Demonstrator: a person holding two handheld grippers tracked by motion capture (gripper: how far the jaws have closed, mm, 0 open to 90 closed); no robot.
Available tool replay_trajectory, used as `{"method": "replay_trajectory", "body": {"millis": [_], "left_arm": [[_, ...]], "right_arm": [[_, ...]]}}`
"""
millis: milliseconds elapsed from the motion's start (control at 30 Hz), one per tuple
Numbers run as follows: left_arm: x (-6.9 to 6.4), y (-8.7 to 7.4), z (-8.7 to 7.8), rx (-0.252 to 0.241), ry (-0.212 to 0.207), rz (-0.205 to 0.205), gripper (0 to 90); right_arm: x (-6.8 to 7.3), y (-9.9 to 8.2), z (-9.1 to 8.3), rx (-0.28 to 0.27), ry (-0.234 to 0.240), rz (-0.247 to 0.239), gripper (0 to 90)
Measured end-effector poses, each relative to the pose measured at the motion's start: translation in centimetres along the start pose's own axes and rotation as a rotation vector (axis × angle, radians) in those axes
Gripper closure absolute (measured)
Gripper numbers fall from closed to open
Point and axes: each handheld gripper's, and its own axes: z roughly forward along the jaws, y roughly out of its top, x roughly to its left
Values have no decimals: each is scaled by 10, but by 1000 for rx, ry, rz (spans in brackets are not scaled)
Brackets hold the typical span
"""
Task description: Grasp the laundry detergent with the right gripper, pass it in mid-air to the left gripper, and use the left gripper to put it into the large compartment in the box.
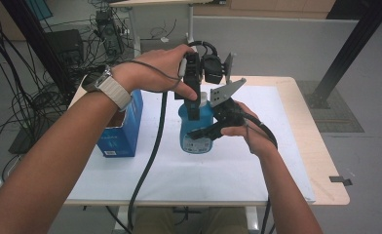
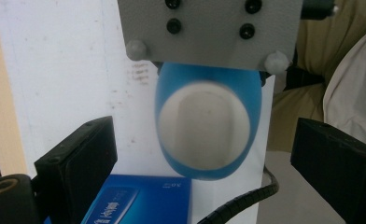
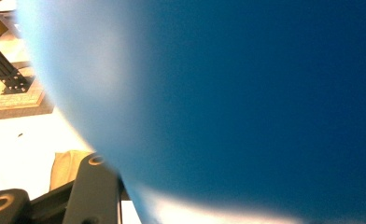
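bottle [image 1: 197, 127]: upright, cap directly beneath left claw [image 2: 204, 154]
left claw: wide, unclosed
right claw [image 1: 213, 127]: clamped on bottle body

Light wooden table [image 1: 303, 126], white sheet [image 1: 179, 170] covering most; blue box [image 1: 123, 131] standing near left edge.

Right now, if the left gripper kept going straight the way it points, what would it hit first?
Most likely the white cap of the blue bottle: the left gripper points straight down at it, open, though the gap is hard to judge.

Left gripper [image 1: 193, 105] points down (jaws spread); right gripper [image 1: 206, 132] clamped level.
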Motion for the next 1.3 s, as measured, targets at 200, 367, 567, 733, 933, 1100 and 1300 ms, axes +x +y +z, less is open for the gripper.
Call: {"method": "replay_trajectory", "body": {"millis": [200, 367, 567, 733, 933, 1100, 1300], "left_arm": [[0, 0, 8, 3, -9, 0, 76], [1, -1, 13, -2, -14, -1, 78], [1, 0, 18, -3, -20, 2, 79], [0, 0, 24, -2, -31, -1, 83], [0, 0, 28, -8, -40, -3, 97], [0, 1, 30, -13, -49, -2, 112], [-1, 2, 32, -13, -62, 6, 158]], "right_arm": [[1, 0, 0, 0, -3, -8, 441], [2, 0, 1, 0, -4, -19, 441], [5, 0, 2, 11, -4, -4, 441], [5, 0, 3, -3, -1, -21, 441], [6, -1, 3, -1, 0, -19, 441], [7, 0, 3, -8, 7, -13, 441], [8, 0, 3, -6, 12, -6, 441]]}}
